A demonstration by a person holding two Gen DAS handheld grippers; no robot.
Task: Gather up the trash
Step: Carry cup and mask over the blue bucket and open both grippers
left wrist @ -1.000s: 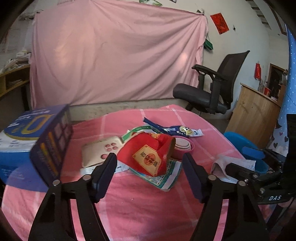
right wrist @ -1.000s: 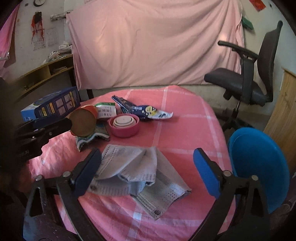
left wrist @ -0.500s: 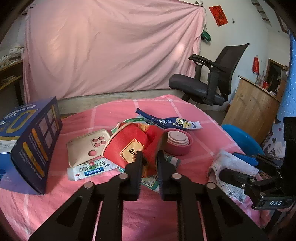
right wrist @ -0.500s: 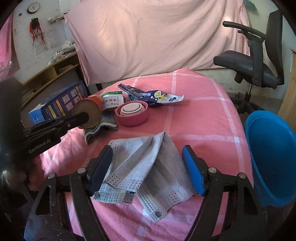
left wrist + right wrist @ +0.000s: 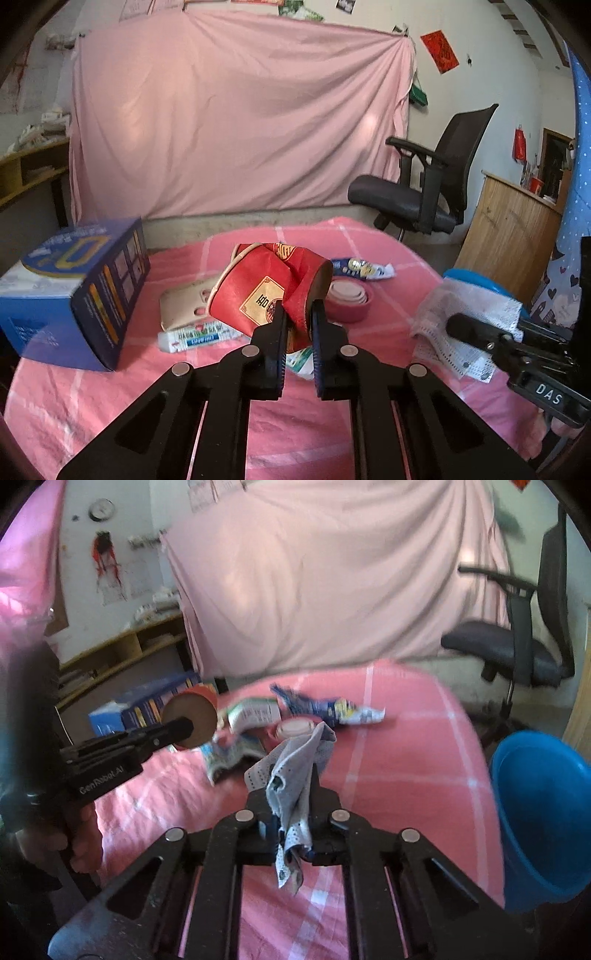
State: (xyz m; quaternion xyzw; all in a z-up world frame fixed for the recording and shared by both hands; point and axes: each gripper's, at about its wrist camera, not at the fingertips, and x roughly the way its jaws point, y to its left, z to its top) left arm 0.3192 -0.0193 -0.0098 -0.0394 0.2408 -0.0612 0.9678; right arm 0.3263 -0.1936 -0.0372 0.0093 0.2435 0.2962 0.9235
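Note:
My left gripper [image 5: 297, 314] is shut on a crushed red paper cup [image 5: 271, 282] and holds it above the pink tablecloth [image 5: 184, 398]; its brown base shows in the right wrist view [image 5: 190, 720]. My right gripper [image 5: 291, 794] is shut on a grey-white face mask [image 5: 293, 775], lifted off the cloth; it also shows in the left wrist view [image 5: 476, 314]. A blue bin [image 5: 543, 819] stands at the table's right edge. A blue snack wrapper [image 5: 328, 705] and a folded leaflet [image 5: 229, 753] lie on the table.
A blue box [image 5: 74, 295] stands at the left. A beige phone case [image 5: 184, 302], a small tube [image 5: 199, 336] and a pink collapsible cup [image 5: 347, 299] lie mid-table. An office chair [image 5: 424, 192] stands behind on the right.
Both grippers went from open to shut. The left one closed on the red cup and lifted it; the right one closed on the face mask and raised it off the cloth.

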